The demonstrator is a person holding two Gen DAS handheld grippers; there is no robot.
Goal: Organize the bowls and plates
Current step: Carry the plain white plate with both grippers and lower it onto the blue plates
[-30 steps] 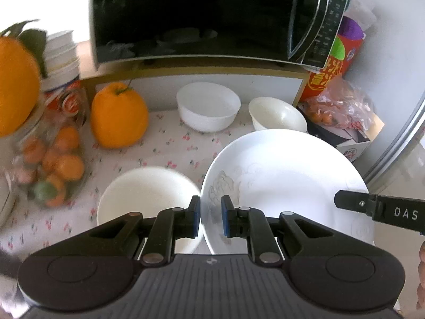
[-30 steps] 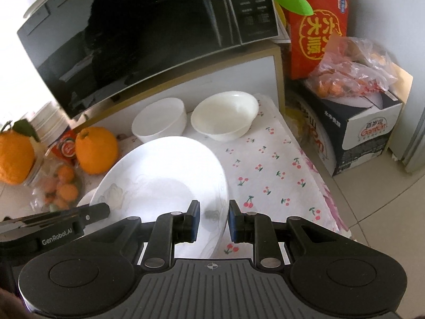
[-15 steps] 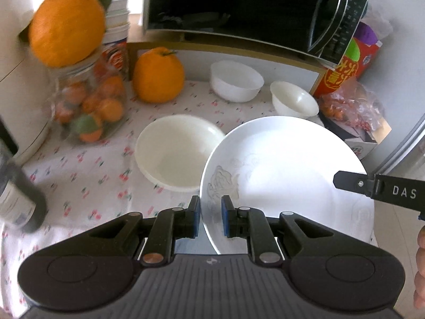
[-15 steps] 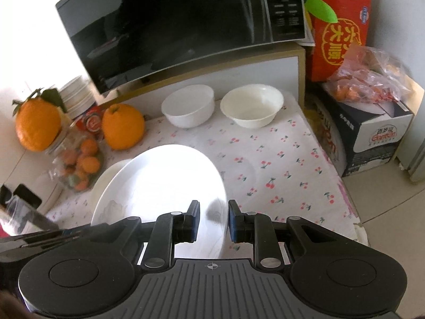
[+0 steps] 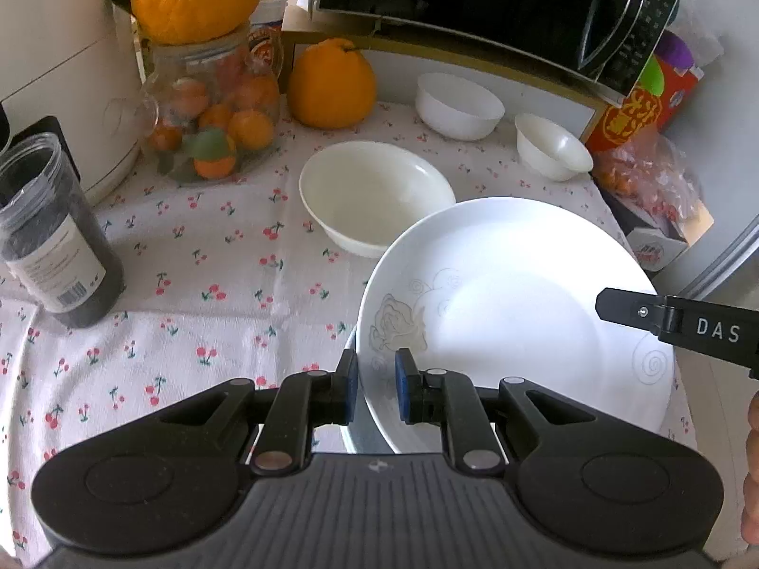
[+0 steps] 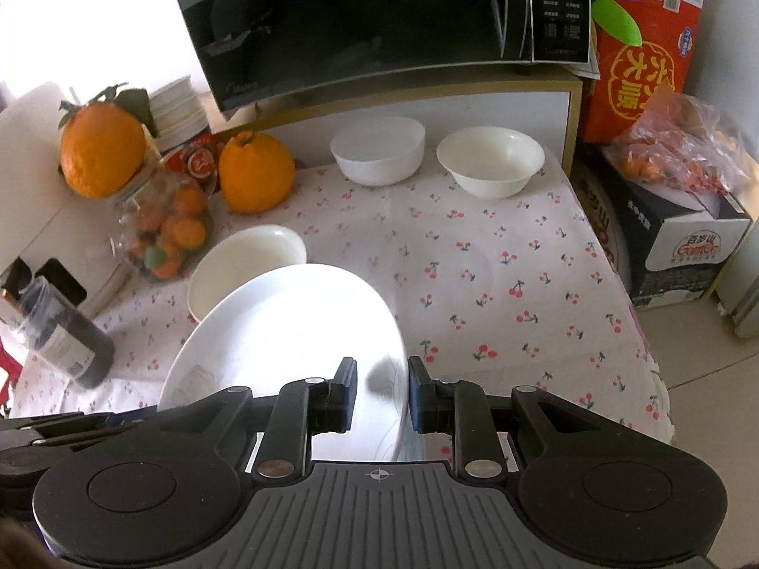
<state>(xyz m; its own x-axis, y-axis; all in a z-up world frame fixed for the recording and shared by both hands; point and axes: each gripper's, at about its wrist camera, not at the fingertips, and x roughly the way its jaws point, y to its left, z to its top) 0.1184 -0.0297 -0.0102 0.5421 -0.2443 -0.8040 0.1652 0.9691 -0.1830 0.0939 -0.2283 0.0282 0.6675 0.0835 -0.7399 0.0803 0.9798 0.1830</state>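
A large white plate [image 5: 517, 303] with a faint rose pattern hangs above the cherry-print tablecloth, held from both sides. My left gripper [image 5: 374, 386] is shut on its left rim. My right gripper [image 6: 382, 393] is shut on its right rim; the same plate [image 6: 289, 332] fills the lower left of the right wrist view, and the right gripper's finger [image 5: 664, 317] shows at the plate's far edge in the left wrist view. A wide cream bowl [image 5: 374, 194] sits on the cloth just beyond the plate. Two smaller white bowls [image 6: 377, 149] [image 6: 491, 159] stand side by side under the microwave shelf.
A black microwave [image 6: 360, 14] sits on a shelf at the back. A glass jar of small oranges [image 5: 213, 104] with a big orange on top, another big orange [image 5: 332, 85] and a dark canister [image 5: 52, 232] stand at the left. Boxes and a bag of fruit [image 6: 673, 175] crowd the right.
Both grippers have carried the plate toward the near left of the table, away from the microwave. The cream bowl, the jar and the dark canister have come into view.
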